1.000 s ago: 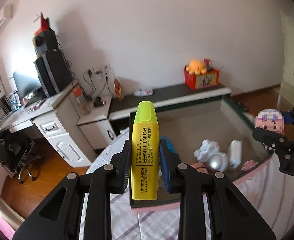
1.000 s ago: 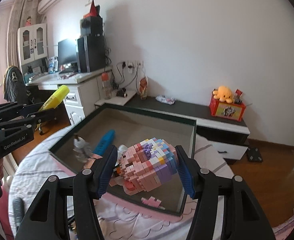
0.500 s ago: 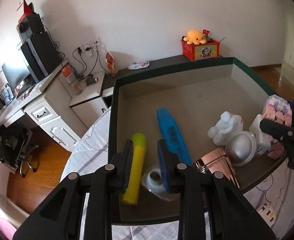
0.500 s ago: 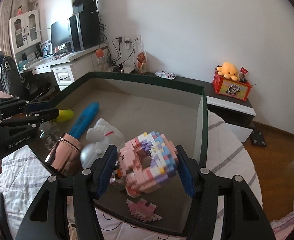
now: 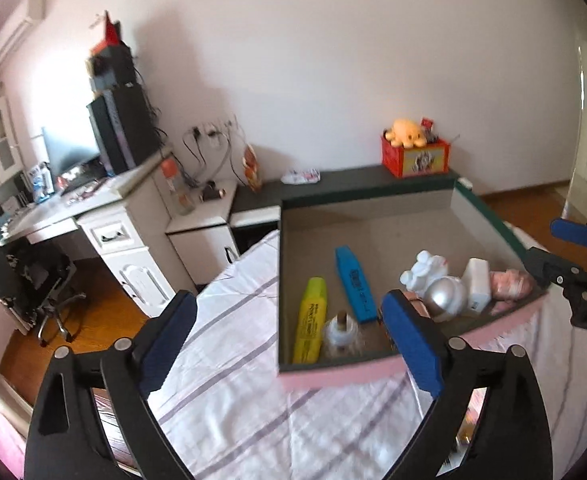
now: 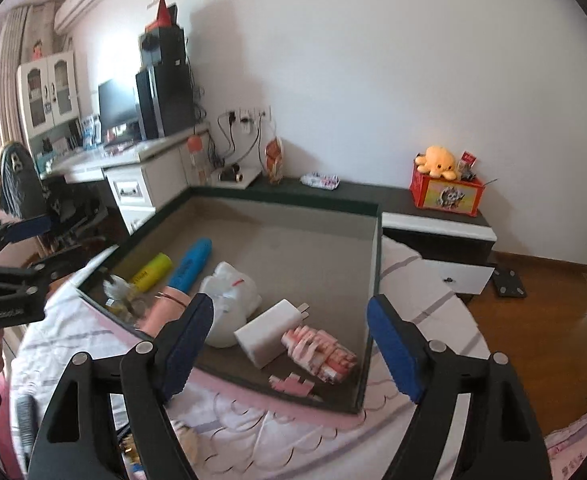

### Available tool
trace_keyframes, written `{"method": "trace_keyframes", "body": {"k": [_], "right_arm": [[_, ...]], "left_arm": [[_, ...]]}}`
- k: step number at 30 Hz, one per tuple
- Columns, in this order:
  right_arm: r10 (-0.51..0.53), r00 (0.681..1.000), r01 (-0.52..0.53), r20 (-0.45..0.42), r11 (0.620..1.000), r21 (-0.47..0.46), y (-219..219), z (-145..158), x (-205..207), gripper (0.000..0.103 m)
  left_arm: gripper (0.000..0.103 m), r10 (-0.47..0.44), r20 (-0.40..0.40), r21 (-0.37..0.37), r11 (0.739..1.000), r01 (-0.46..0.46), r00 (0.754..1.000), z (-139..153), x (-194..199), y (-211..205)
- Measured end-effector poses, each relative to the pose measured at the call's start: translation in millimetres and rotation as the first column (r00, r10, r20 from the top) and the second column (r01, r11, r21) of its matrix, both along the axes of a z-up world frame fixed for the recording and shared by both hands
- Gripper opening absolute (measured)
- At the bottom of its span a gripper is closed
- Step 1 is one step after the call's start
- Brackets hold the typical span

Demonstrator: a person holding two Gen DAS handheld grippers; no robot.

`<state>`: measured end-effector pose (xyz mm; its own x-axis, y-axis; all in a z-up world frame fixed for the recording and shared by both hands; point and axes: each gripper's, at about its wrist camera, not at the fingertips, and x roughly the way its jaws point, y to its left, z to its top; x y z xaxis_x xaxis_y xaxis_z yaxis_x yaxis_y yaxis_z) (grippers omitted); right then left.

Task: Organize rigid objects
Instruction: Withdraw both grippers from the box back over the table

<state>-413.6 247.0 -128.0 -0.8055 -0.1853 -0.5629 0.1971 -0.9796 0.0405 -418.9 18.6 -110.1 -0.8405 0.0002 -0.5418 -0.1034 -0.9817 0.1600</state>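
Note:
A shallow green-rimmed box (image 5: pixel 377 196) (image 6: pixel 376 280) stands on the striped bedspread. In it lie a yellow highlighter (image 5: pixel 311 326) (image 6: pixel 152 272), a blue highlighter (image 5: pixel 355 284) (image 6: pixel 191 262), a small bottle (image 5: pixel 341 330), a white figure (image 5: pixel 425 270) (image 6: pixel 231 292), a silver ball (image 5: pixel 447 298), a white charger (image 6: pixel 269 332) and a pink block toy (image 6: pixel 321 354) (image 5: pixel 509 284). My left gripper (image 5: pixel 291 346) is open and empty, in front of the box. My right gripper (image 6: pixel 289 346) is open and empty above the box's near edge.
A pink block piece (image 6: pixel 291 384) lies at the box's near wall. A pink cup (image 6: pixel 161 310) lies in the box. A desk with a monitor (image 5: pixel 73 160) is at the left. A low dark shelf carries a red box with an orange plush (image 5: pixel 413 152).
Both grippers opened and pulled back. The yellow highlighter now lies in the box beside the blue one. The pink block toy now lies in the box's near right corner.

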Motion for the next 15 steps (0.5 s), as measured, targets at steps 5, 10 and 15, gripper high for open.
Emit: {"method": "trace_keyframes", "body": {"k": [5,10,15], "right_arm": [[-0.017,0.996,0.017,-0.082,1.000,-0.004,-6,29,58,0.083],[-0.038,0.985,0.040,-0.167,0.999,0.008,-19,51,118,0.103],[-0.034,0.974,0.042,-0.225,0.999,0.031,-34,68,171,0.103]], "left_arm": [[0.103,0.025,-0.078,0.019,1.000,-0.024,0.997,22,63,-14],[0.103,0.070,-0.130,0.059,0.996,-0.063,0.989,33,118,-24],[0.103,0.097,-0.178,0.075,0.994,-0.084,0.979,42,168,-29]]}}
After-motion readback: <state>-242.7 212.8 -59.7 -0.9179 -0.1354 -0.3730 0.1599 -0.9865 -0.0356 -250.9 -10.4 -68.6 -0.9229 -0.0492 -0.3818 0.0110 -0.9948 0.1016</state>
